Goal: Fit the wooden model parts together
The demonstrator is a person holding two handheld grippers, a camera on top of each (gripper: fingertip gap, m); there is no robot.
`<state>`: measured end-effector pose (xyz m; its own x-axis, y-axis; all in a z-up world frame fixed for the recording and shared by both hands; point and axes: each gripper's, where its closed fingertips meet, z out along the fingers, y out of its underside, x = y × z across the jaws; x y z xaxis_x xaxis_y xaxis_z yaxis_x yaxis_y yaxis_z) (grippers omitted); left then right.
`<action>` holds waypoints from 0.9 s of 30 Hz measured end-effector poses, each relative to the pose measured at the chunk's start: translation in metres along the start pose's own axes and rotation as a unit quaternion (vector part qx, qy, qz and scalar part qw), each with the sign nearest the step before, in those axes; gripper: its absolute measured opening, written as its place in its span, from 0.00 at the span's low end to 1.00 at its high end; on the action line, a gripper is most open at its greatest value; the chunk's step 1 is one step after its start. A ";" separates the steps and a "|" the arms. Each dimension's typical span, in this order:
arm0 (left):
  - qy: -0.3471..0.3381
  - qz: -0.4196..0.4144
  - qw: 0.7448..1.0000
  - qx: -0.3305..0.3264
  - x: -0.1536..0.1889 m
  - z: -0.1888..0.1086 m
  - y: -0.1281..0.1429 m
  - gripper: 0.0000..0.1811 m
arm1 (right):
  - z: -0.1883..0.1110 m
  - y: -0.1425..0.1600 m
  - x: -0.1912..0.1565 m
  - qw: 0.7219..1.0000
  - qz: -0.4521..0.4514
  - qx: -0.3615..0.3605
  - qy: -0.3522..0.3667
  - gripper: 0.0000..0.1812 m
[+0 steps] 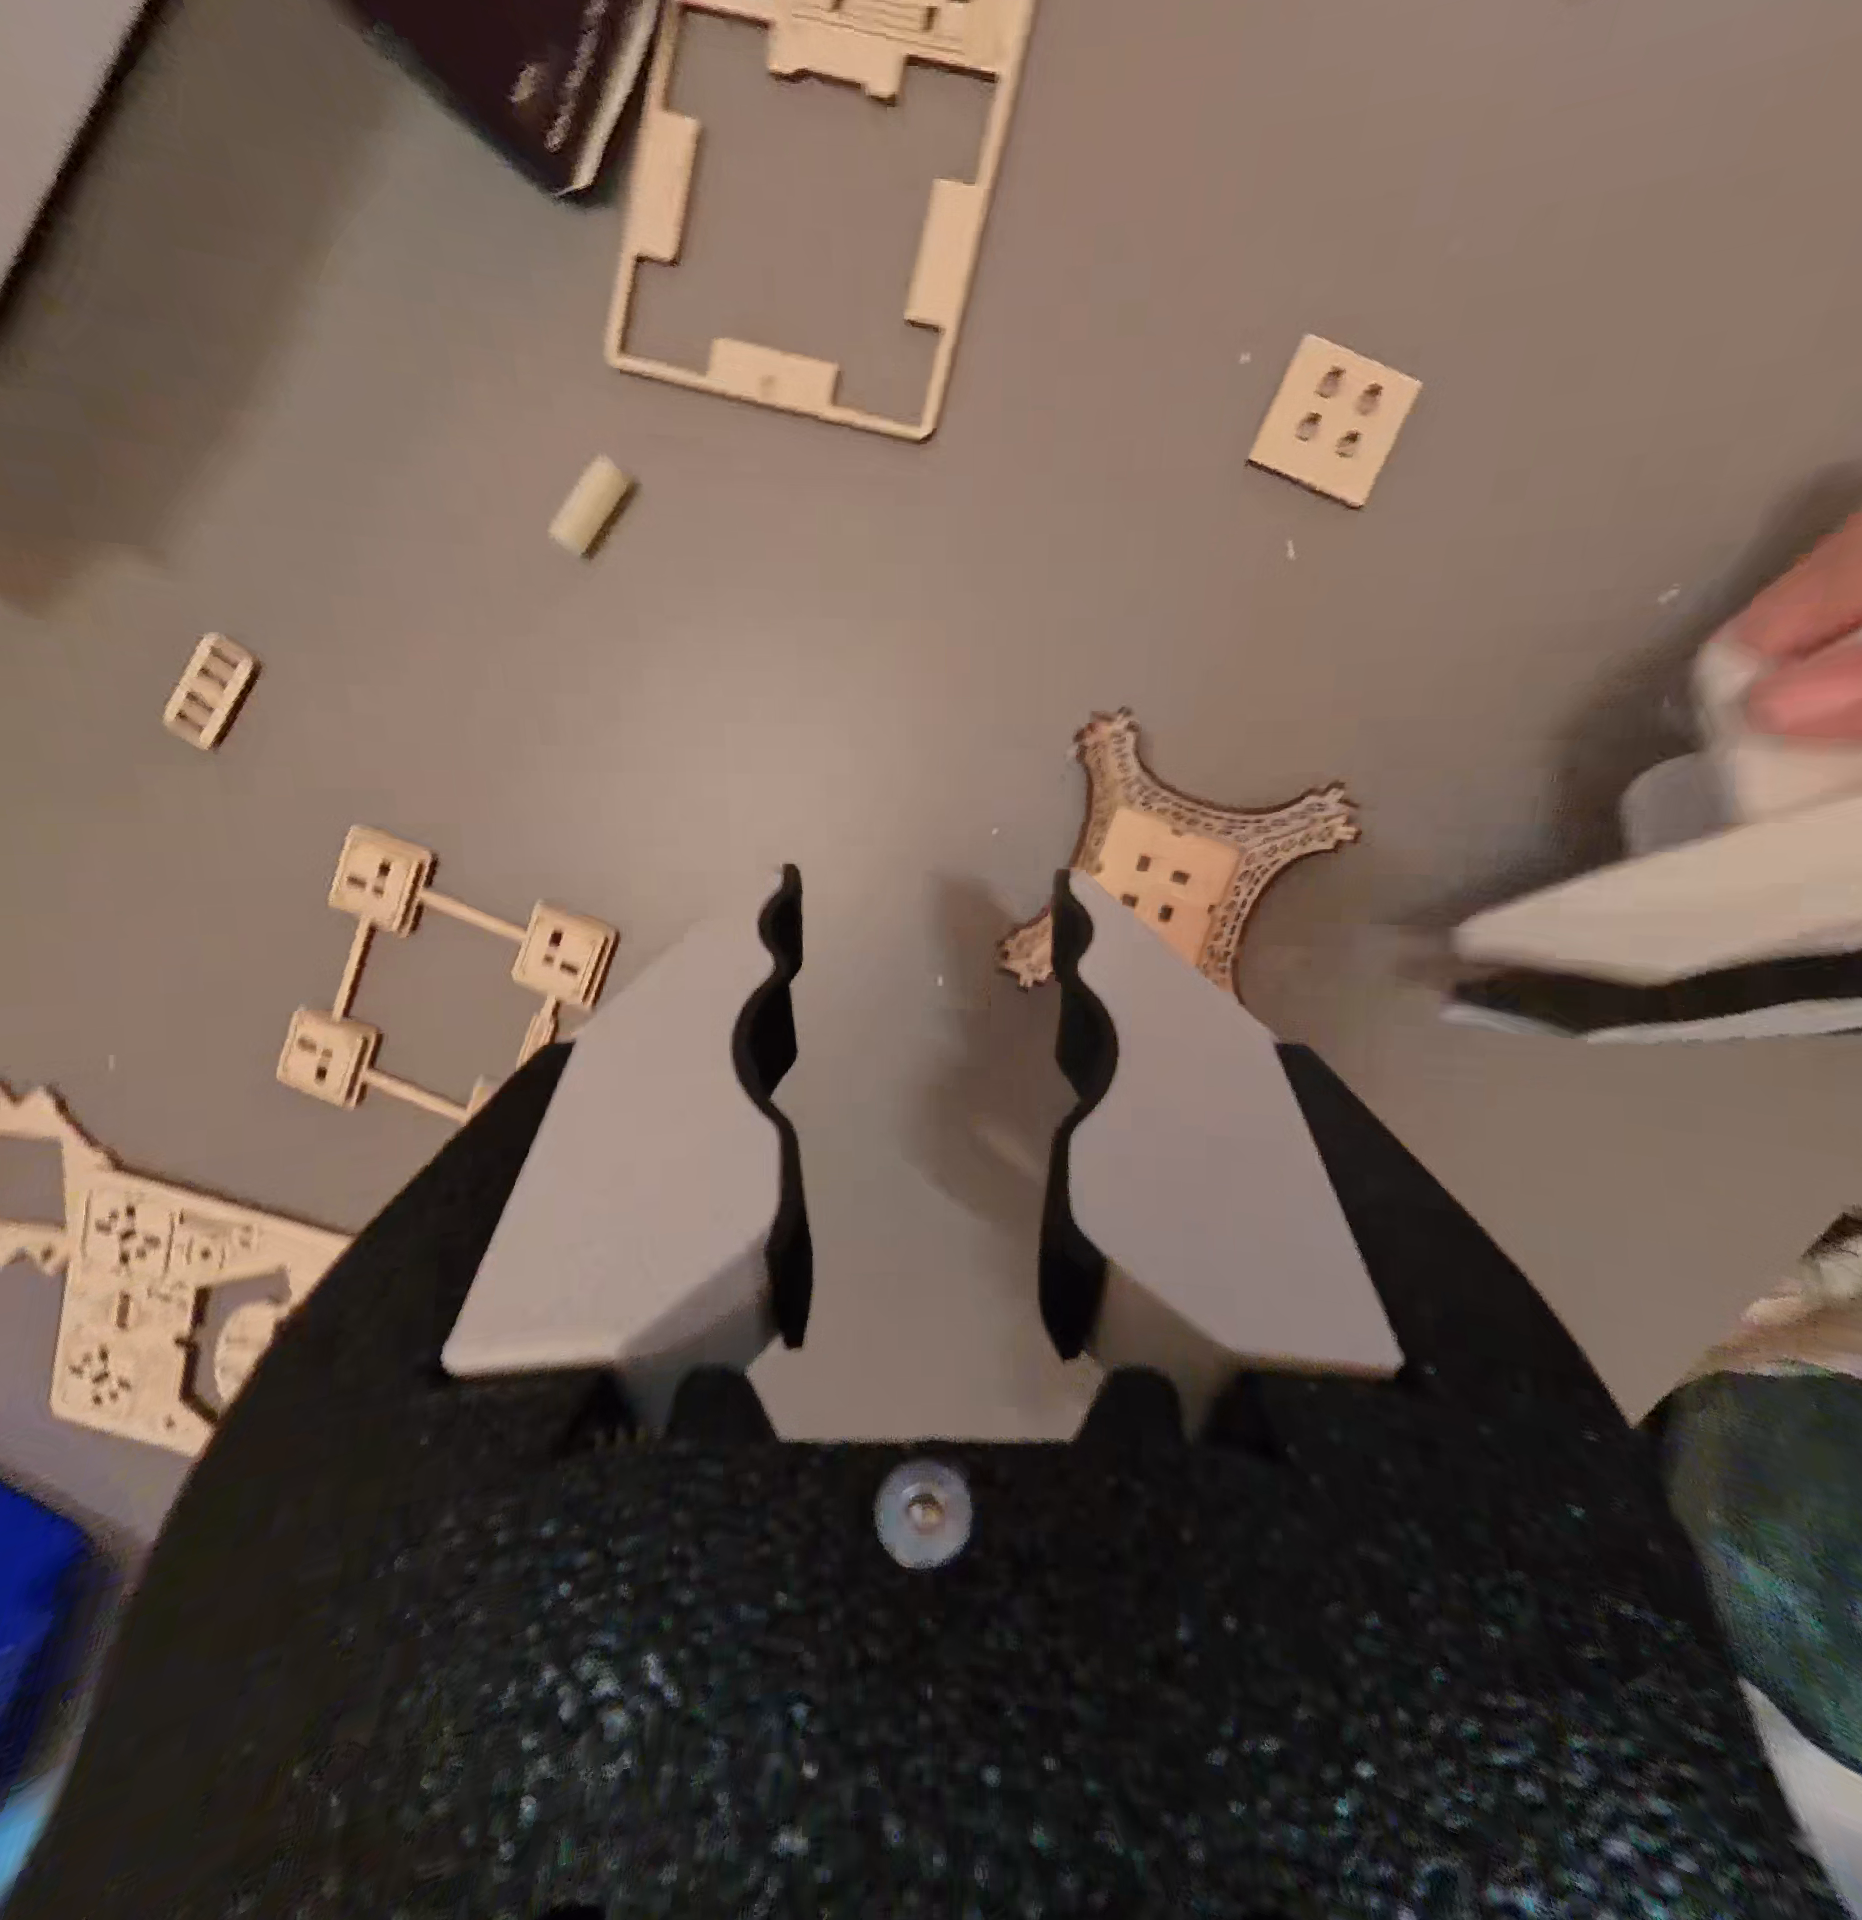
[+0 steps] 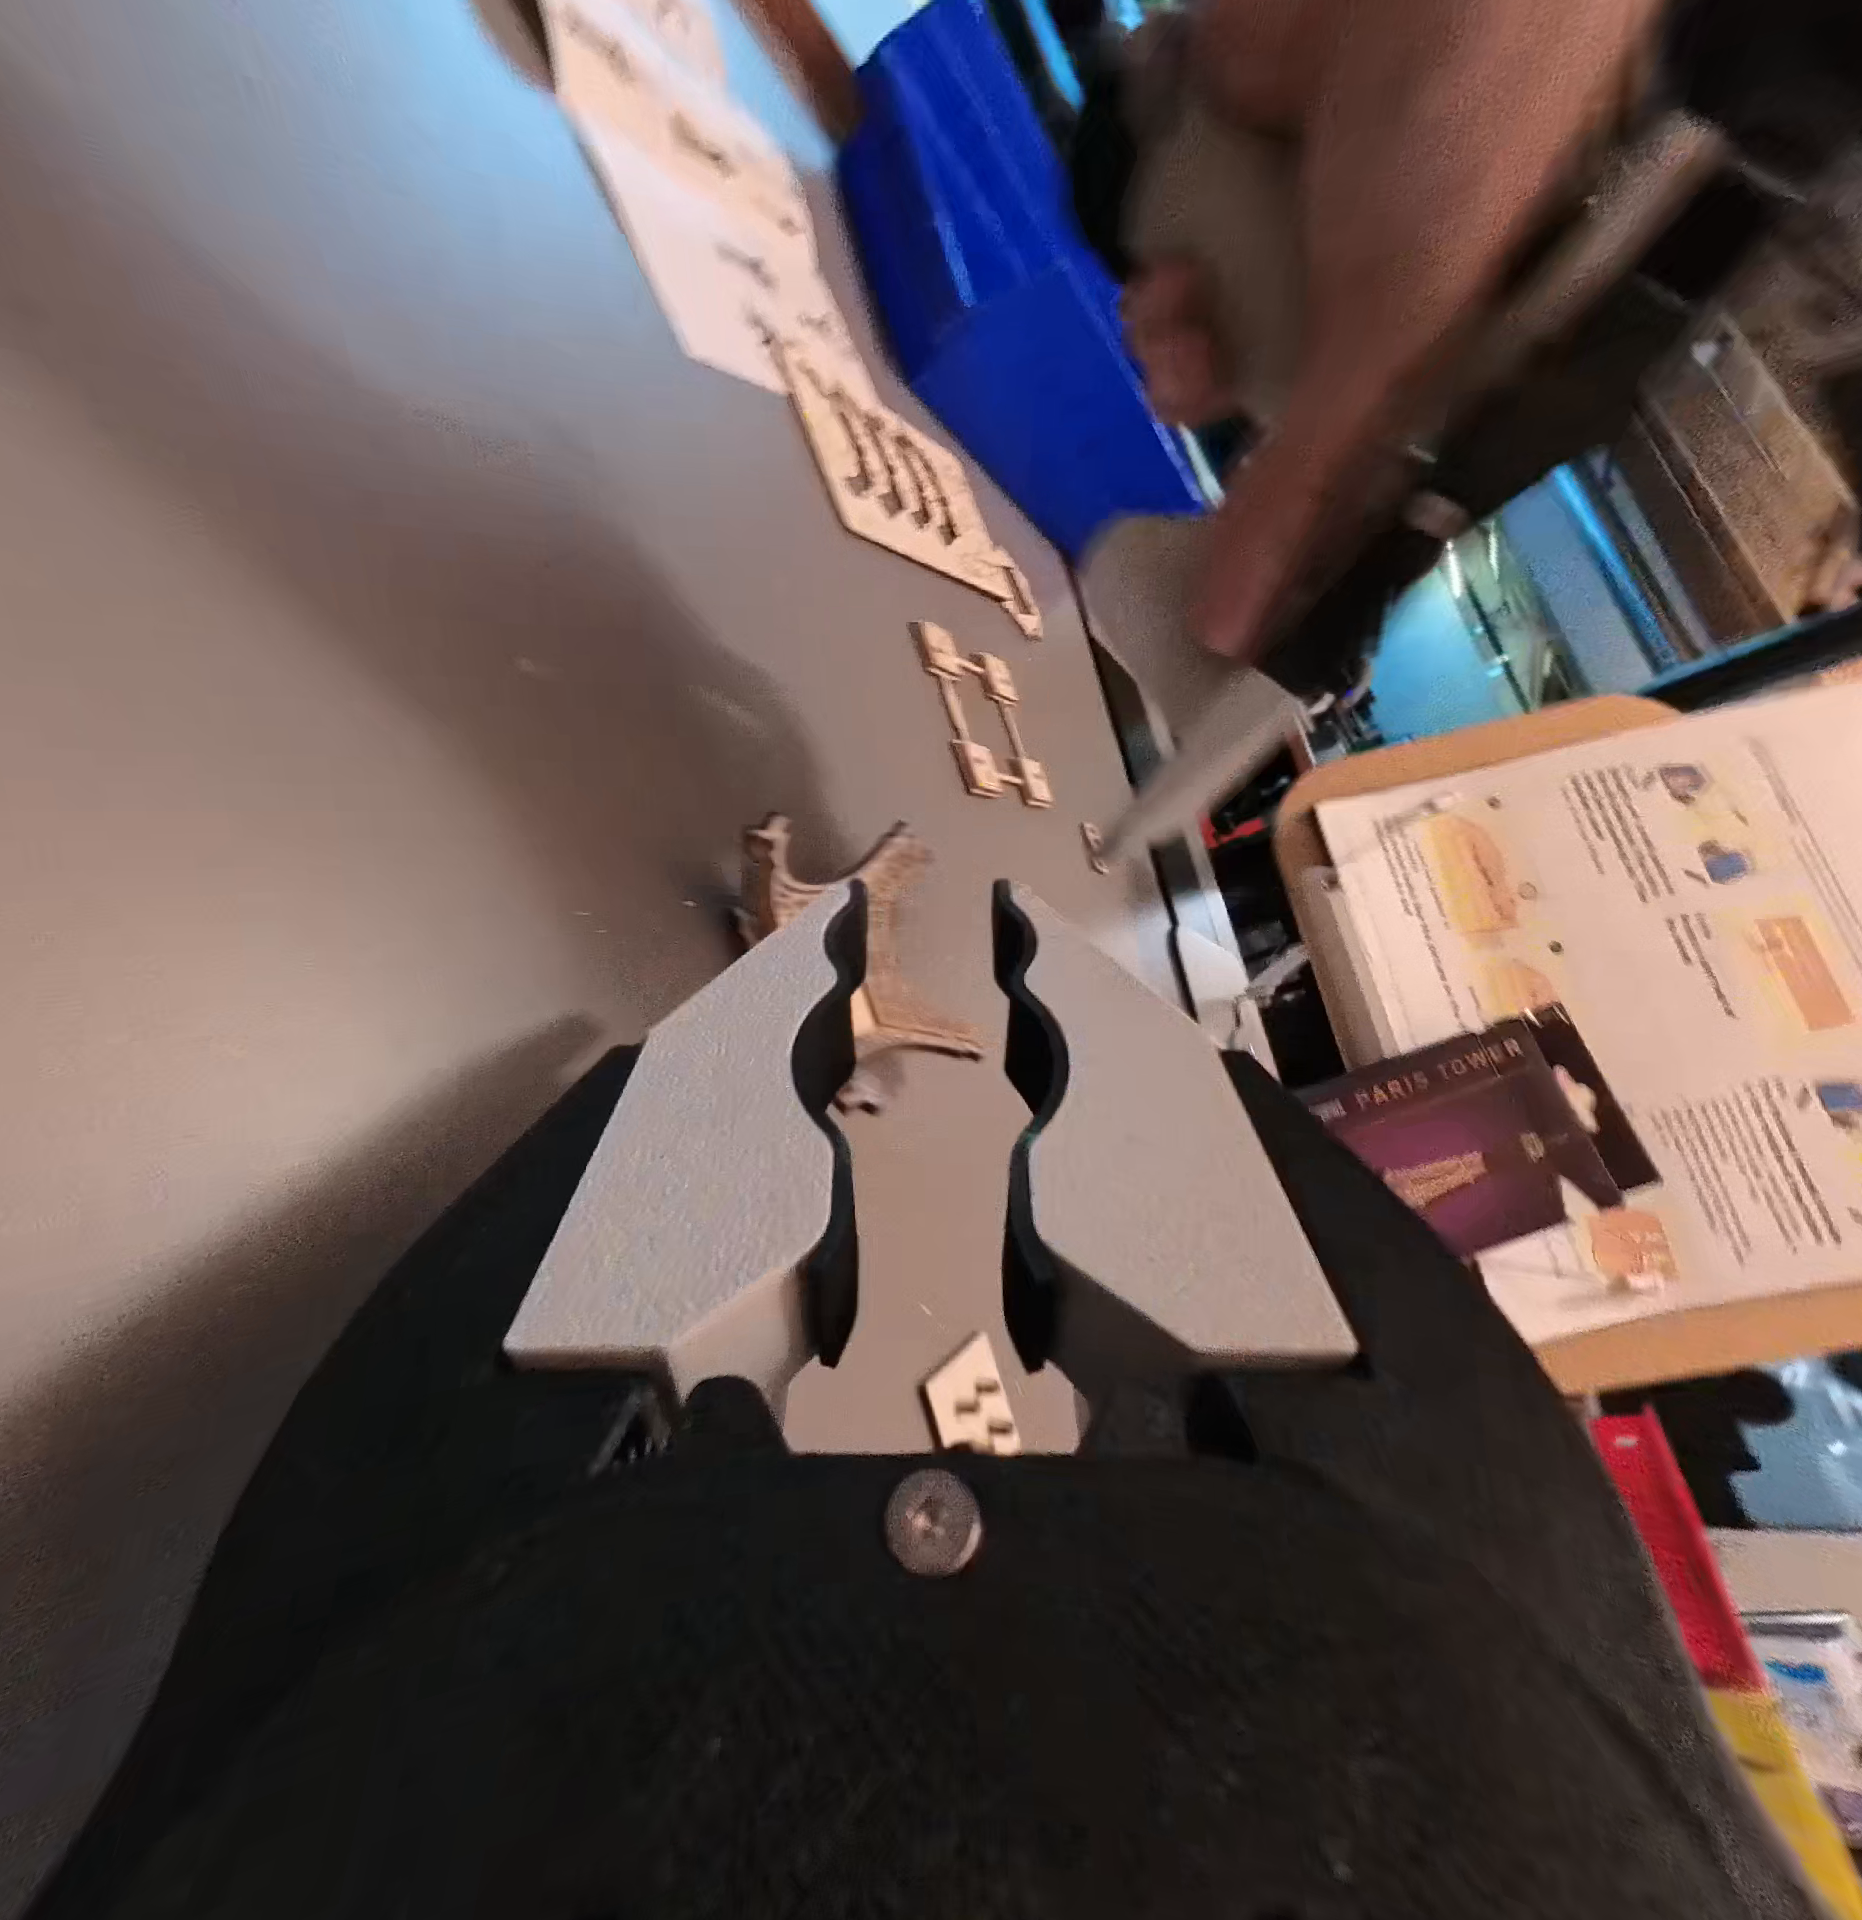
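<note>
Left gripper (image 1: 925, 894): fingers parted, holding nothing | right gripper (image 2: 929, 902): fingers parted, empty | lacy four-legged wooden tower-base piece (image 1: 1213, 868) lies on grey tabletop (image 1: 1114, 582), centre-right, partly behind left gripper's right fingertip.

The left wrist camera looks almost straight down on the grey bench (image 1: 906, 644) from close above, past its own fingers (image 1: 698, 1122). The right wrist camera sits low and tilted, looking along the bench (image 2: 283, 727) toward its far edge and the room beyond. Both catch the lattice-legged wooden base (image 1: 1181, 883) (image 2: 896, 977) and the four-block wooden frame (image 1: 439, 977) (image 2: 994, 727).
</note>
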<state>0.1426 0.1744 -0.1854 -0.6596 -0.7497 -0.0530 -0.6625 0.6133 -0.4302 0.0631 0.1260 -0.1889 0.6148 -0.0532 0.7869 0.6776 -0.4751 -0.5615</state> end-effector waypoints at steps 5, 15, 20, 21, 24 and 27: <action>-0.020 -0.080 0.997 0.003 -0.006 -0.003 0.033 0.25 | -0.044 0.052 0.047 0.993 0.102 -0.037 0.042 0.25; -0.020 -0.198 0.979 0.047 0.016 0.018 0.050 0.23 | -0.095 0.137 0.074 0.961 0.248 -0.057 0.110 0.35; -0.032 -0.215 0.975 0.048 0.024 0.013 0.048 0.24 | -0.099 0.135 0.084 0.953 0.275 -0.037 0.120 0.34; -0.038 -0.214 0.975 0.047 0.025 0.010 0.049 0.24 | -0.101 0.133 0.088 0.950 0.283 -0.032 0.126 0.34; -0.047 -0.223 0.972 0.053 0.029 0.003 0.049 0.24 | -0.102 0.129 0.093 0.943 0.311 -0.018 0.122 0.34; -0.037 -0.235 0.970 0.057 0.037 0.003 0.049 0.23 | -0.104 0.129 0.092 0.940 0.322 -0.016 0.110 0.31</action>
<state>0.0866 0.1762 -0.2116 -0.2632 -0.9585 0.1098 -0.8378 0.1707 -0.5186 0.1653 -0.0316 -0.1623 0.7929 -0.5173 0.3220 0.1783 -0.3085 -0.9344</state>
